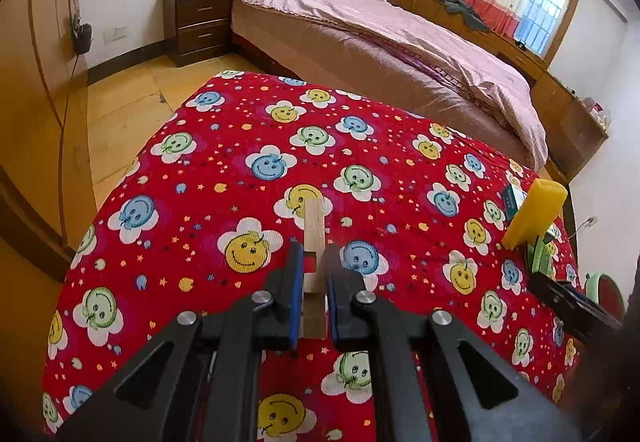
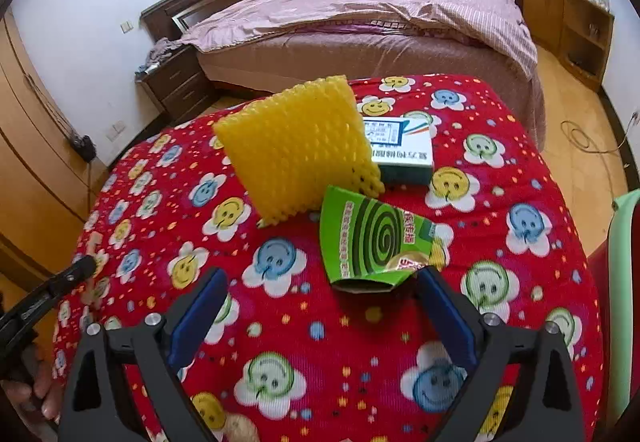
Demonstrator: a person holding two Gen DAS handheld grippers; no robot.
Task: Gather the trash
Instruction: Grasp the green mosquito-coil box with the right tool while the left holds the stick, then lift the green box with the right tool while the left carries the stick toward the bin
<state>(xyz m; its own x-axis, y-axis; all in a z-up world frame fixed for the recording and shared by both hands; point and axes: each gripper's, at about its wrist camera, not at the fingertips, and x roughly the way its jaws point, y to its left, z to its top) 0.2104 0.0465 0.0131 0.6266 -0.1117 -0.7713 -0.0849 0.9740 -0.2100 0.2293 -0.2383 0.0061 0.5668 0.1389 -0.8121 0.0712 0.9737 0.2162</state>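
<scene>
My left gripper [image 1: 313, 262] is shut on a flat strip of brown cardboard [image 1: 314, 226] and holds it over the red smiley-flower cloth [image 1: 240, 130]. My right gripper [image 2: 322, 290] is open above the cloth [image 2: 520, 282], just short of a torn green mosquito-coil box [image 2: 374, 238]. Behind that box stand a yellow foam fruit net [image 2: 296, 146] and a white-and-teal carton [image 2: 400, 146]. The foam net [image 1: 534, 214] and the green box [image 1: 540, 254] also show at the right edge of the left wrist view. The left gripper's finger [image 2: 76, 272] shows at the left of the right wrist view.
A bed with a pink quilt [image 1: 380, 26] lies behind the table. A dark nightstand [image 1: 196, 22] stands by the headboard. Wooden cabinets [image 2: 568, 10] line the far wall. A green-and-red seat [image 2: 624, 282] is at the table's right. Wardrobe doors [image 1: 36, 82] are at the left.
</scene>
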